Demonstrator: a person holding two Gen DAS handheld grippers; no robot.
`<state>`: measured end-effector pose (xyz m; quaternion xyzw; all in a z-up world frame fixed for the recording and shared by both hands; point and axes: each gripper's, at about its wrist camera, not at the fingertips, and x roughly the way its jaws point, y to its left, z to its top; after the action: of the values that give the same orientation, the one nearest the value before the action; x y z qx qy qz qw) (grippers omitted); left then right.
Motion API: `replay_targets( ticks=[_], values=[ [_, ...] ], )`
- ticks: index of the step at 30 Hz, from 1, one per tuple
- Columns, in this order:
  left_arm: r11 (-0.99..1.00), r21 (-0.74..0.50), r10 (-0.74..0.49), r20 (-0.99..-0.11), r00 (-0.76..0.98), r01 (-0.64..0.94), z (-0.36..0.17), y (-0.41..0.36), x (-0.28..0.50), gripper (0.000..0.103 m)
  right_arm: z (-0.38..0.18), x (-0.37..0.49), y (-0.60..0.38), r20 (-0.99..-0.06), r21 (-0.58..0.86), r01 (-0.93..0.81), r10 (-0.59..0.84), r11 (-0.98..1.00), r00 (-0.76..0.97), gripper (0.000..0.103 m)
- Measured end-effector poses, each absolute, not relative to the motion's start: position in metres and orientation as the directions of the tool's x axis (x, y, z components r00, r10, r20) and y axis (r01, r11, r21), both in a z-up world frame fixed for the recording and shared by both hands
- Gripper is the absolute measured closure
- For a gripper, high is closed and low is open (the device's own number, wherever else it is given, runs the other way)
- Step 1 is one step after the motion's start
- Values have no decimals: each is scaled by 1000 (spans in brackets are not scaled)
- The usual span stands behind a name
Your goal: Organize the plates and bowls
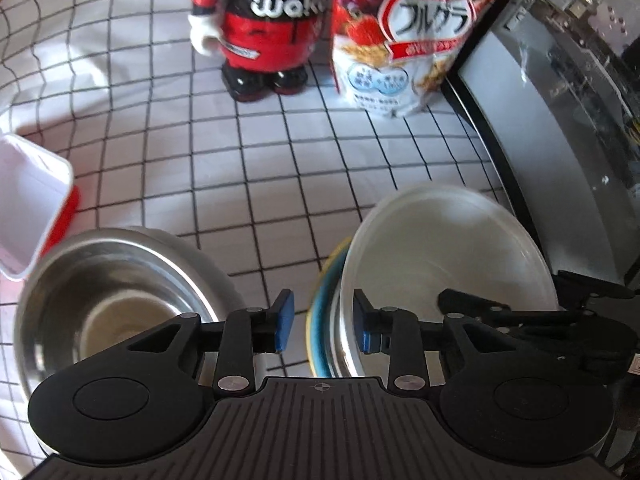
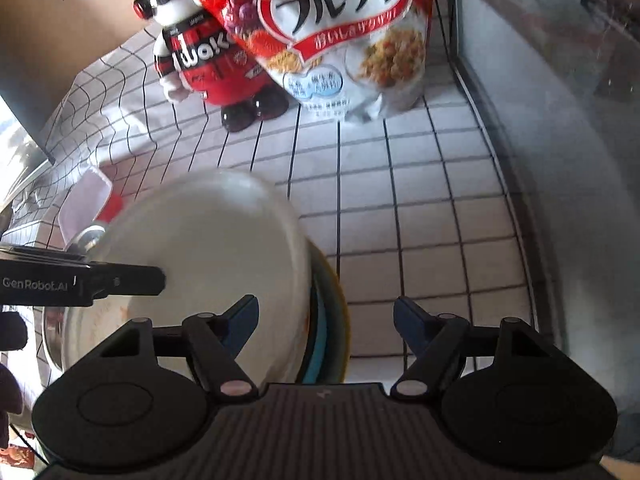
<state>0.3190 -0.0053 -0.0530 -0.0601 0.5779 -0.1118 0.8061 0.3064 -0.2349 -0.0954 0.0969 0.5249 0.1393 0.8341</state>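
On a table (image 1: pixel 280 184) covered with a white cloth checked in black lines, a white bowl (image 1: pixel 448 248) sits in a stack on top of a plate with a teal face and yellow rim (image 1: pixel 320 320), near a grey appliance with a glass front (image 1: pixel 560 140) at the right. Just to the left of the stack stands an empty steel bowl (image 1: pixel 108 292), and beyond it a white and red plastic container (image 1: pixel 32 208). The left gripper (image 1: pixel 324 322) hangs over the near left edge of the stack, its blue pads a narrow gap apart with the rims of plate and bowl between them, not pressed. The right gripper (image 2: pixel 326 320) stands wider, straddling the right rim of the white bowl (image 2: pixel 208 260) and plate (image 2: pixel 332 320), gripping nothing. At the back stand a red and black panda figure (image 1: pixel 260 32) and a Calbee granola bag (image 1: pixel 400 36).
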Motion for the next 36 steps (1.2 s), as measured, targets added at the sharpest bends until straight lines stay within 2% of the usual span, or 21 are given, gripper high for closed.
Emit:
replay_targets(
  ticks=[5,12,23,34,36],
  values=[
    [965,-221,-251,-932,260,140,-64,-15,317,68,-110,306,-234,-858,372,-105,385,922,341,28],
    [964,-226,-256,-930,265,140,-68,-15,319,65,-114,299,-225,-823,467,-141,488,873,290,31],
    [971,-207,-234,-926,297,120,-69,-16,302,62,-108,290,-216,-835,438,-160,466,885,292,32],
    [956,-293,-286,-917,278,15,-69,8,247,65,-101,267,-206,-829,465,-241,515,852,219,31],
    [957,-290,-282,-915,290,13,-68,9,240,71,-100,266,-205,-827,463,-251,516,850,222,31]
  ],
)
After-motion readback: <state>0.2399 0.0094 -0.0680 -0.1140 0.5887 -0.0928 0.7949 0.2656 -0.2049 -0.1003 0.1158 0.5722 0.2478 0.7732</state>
